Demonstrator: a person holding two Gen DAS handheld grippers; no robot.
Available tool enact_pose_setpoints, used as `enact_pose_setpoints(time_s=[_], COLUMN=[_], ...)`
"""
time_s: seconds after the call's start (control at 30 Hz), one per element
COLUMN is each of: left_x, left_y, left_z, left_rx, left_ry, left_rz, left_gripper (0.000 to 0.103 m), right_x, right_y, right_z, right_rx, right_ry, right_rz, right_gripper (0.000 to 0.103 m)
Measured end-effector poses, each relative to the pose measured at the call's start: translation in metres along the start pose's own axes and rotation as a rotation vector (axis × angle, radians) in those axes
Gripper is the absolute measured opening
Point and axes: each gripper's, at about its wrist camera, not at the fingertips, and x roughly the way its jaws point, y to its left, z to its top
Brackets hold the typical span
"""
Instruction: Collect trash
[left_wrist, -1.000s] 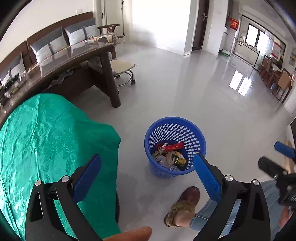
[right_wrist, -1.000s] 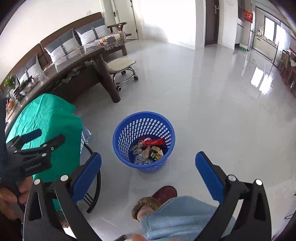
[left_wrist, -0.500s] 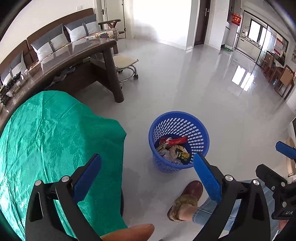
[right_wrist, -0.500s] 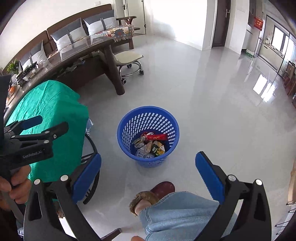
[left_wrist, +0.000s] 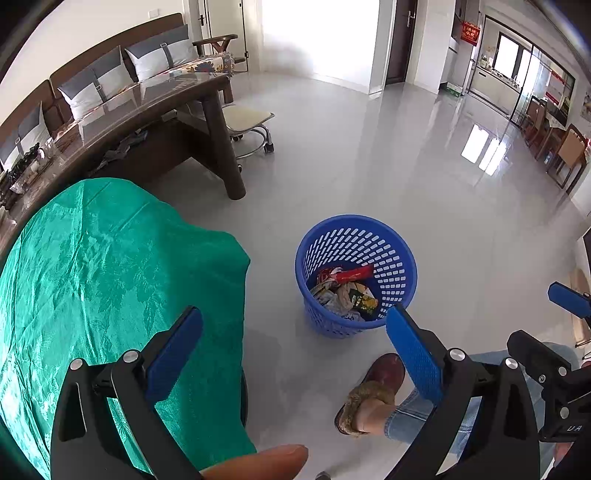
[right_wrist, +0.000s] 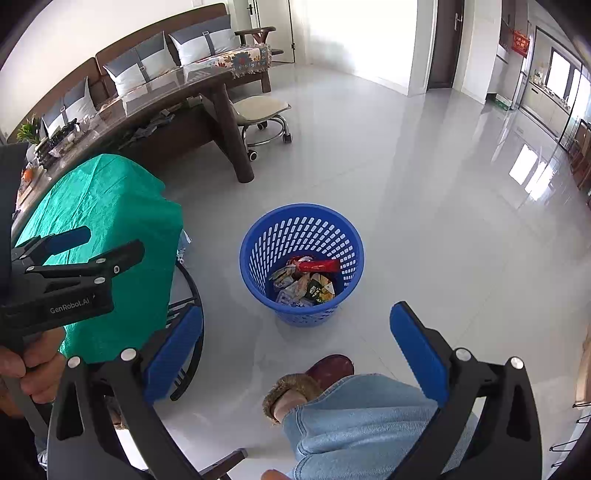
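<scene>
A blue perforated basket (left_wrist: 356, 273) stands on the grey floor and also shows in the right wrist view (right_wrist: 301, 262). It holds trash (left_wrist: 343, 291): a red wrapper and several crumpled packets (right_wrist: 304, 282). My left gripper (left_wrist: 295, 332) is open and empty, high above the floor, between the green table and the basket. My right gripper (right_wrist: 295, 332) is open and empty, above the floor in front of the basket. The left gripper also shows at the left of the right wrist view (right_wrist: 74, 254), and the right one at the right edge of the left wrist view (left_wrist: 554, 332).
A table under a green cloth (left_wrist: 103, 280) stands left of the basket. The person's slippered foot (left_wrist: 369, 391) and jeans leg (right_wrist: 362, 417) are just in front of the basket. A dark wooden desk (left_wrist: 155, 114), a stool (left_wrist: 247, 122) and a sofa (right_wrist: 155, 66) stand at the back left.
Both grippers have risen and drawn back a little, so the basket sits slightly farther right and higher in each view. Both stay open and empty.
</scene>
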Motion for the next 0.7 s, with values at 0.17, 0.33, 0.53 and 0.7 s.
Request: enact_pose_setpoints(time_s=[0.17,0.33,0.53,0.7], left_x=[0.0013,0.0028,0.0032,0.0036], left_y=[-0.0001,-0.0008,-0.0019,-0.0024], left_z=[-0.0001,0.0001,-0.0006,-0.0005], left_rx=[0.001,0.003,0.007,0.008], left_ry=[0.007,0.014,0.016,0.018], left_rz=[0.002,0.008,0.01,0.011], left_gripper=[0.098,0.098,0.098,0.098], right_x=[0.0021,0.0023,0.0035,0.0035], right_y=[-0.0023,-0.003,-0.004,-0.0035], right_z=[-0.0005,-0.0009,-0.0013,-0.0017], right_rx=[0.006,0.007,0.011,0.013], right_ry=[0.006,0.006,0.011,0.015], right_rz=[0.003,0.005,0.008,0.014], right_gripper=[0.098,0.098,0.098,0.098])
